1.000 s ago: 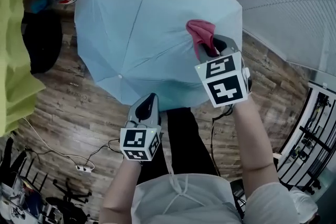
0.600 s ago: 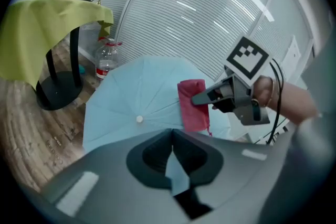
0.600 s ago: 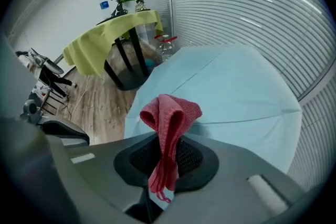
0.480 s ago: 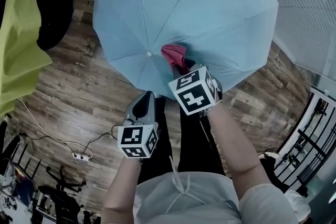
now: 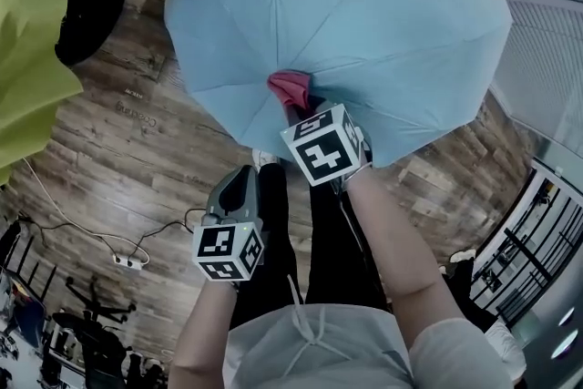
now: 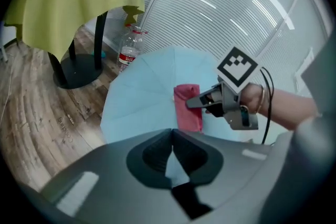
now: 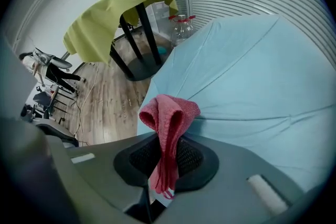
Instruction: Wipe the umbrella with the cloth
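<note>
Right gripper view: jaws pinch cloth (image 7: 169, 113) on umbrella (image 7: 252, 76); left gripper (image 5: 248, 178) seemingly closed.

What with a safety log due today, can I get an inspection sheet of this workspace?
Surface: wood-plank floor; the work is done over it, not on a table.
Job's things: open light-blue umbrella; red cloth lying against its canopy, near the edge.
Clutter: bottle on the floor beside a table with a yellow-green cover.
Grippers: right hand-held gripper shut on the cloth; left hand-held gripper shut, tips together, holding nothing, just off the umbrella's edge.
Cables: power strip with its white cord on the floor; black cable at the right wrist.
Surroundings: blinds; metal rack at the right.
</note>
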A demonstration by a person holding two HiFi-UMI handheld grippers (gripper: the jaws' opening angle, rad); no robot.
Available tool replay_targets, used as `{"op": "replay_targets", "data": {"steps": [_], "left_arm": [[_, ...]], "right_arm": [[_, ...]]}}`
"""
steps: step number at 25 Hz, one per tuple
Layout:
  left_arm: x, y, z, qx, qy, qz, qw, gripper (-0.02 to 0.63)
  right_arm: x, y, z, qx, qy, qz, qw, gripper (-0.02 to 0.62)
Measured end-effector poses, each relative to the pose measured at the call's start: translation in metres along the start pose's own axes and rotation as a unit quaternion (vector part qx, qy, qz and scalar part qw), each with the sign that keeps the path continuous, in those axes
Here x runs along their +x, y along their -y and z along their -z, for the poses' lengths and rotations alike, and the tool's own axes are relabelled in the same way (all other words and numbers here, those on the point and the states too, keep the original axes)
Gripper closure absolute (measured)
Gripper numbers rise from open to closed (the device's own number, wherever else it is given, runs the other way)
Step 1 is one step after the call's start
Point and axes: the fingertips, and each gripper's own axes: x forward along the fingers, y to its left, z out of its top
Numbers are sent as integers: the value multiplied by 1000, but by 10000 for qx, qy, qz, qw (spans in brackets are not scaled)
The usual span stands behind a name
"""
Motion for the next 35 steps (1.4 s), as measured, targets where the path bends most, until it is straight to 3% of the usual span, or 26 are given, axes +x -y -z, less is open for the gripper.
{"op": "replay_targets", "data": {"steps": [12, 19, 29, 35], "left_arm": [[12, 27, -37, -65, 136, 247, 9996, 598], [23, 56, -51, -98, 236, 87, 9996, 598], [59, 119, -58, 168, 159, 167, 9996, 598], [81, 162, -69, 719, 158, 193, 9971, 598]], "right_arm": [[-24, 50, 4, 202, 50, 297, 9993, 535], [-43, 79, 15, 261, 104, 62, 9996, 534], [-77, 138, 30, 272, 224, 70, 9994, 532], [-99, 180, 40, 354, 367, 44, 9987, 532]]}}
